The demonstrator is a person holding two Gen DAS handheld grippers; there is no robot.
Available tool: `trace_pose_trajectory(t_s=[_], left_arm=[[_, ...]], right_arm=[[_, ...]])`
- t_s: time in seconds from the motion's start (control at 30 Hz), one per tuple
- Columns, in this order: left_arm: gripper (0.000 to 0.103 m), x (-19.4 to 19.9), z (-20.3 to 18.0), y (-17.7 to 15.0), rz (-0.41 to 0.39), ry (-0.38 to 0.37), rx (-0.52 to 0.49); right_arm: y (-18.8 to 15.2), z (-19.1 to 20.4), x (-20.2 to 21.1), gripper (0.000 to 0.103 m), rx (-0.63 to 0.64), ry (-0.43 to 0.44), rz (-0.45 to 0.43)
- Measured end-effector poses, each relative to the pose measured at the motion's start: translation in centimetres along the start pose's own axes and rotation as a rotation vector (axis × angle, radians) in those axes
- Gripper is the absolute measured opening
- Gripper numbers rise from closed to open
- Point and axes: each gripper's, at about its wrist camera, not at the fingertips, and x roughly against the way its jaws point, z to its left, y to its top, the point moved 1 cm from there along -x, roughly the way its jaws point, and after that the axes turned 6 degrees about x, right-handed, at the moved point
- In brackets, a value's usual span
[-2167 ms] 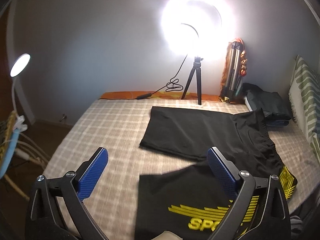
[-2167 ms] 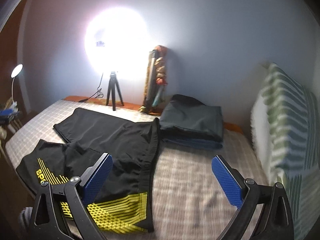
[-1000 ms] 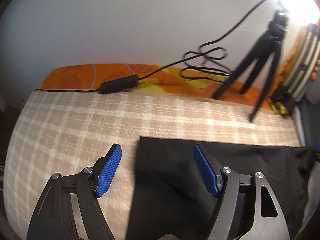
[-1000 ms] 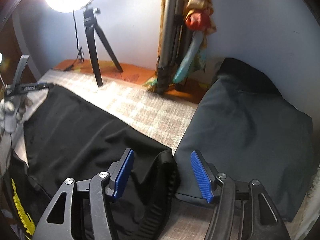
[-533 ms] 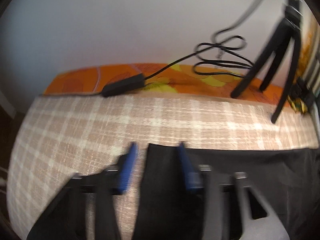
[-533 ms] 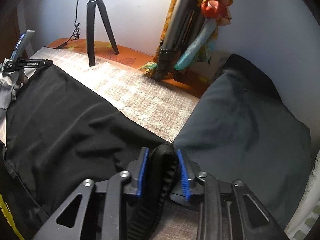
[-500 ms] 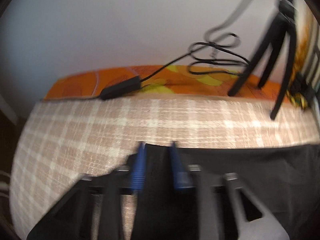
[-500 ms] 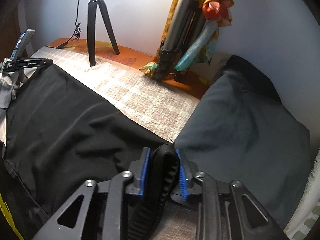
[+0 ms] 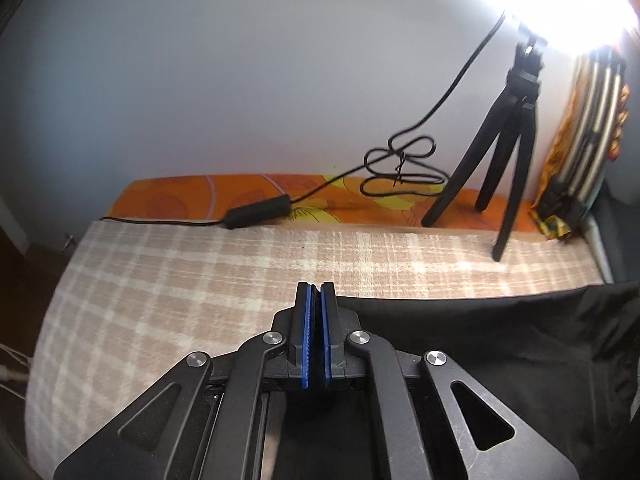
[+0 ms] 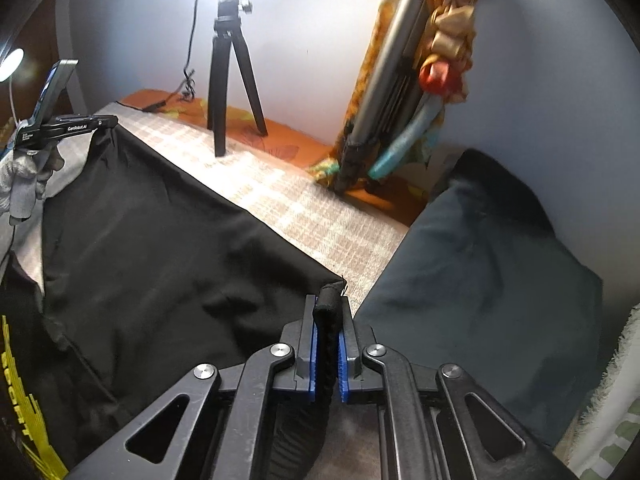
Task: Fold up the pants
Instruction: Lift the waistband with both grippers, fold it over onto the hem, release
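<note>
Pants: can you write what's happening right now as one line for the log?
step: lift far pant leg | left gripper: shut on pants hem | right gripper: shut on waistband | surface: bed

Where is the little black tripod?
In the right wrist view, the black tripod stands on the checked bed cover by the wall, beyond the black pants.

The pants (image 10: 160, 264) lie on the bed (image 9: 168, 280). The tripod (image 10: 228, 80) stands behind them near the wall, and the folded clothes (image 10: 480, 280) lie just beside them, at their right.
</note>
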Motion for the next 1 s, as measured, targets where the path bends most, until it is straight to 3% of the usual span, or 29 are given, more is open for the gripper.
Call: trace_pose_trajectory(t_s=[0.3, 0.5, 0.77, 1.0], left_arm=[[0.003, 7.2, 3.1, -1.4, -0.079, -0.049, 0.009], [0.003, 14.1, 4.3, -4.5, -0.131, -0.058, 0.0], [0.003, 21.6, 5.4, -12.4, -0.163, -0.049, -0.007], [0.003, 24.8, 5.0, -20.6, -0.125, -0.032, -0.007]], right_arm=[[-0.9, 1.9, 6.8, 0.005, 0.06, -0.008, -0.052], [-3.2, 3.6, 11.7, 0.005, 0.093, 0.014, -0.092], [-8.6, 7.8, 16.8, 0.005, 0.114, 0.04, -0.105], [-15.2, 13.1, 17.9, 0.005, 0.118, 0.077, -0.102]])
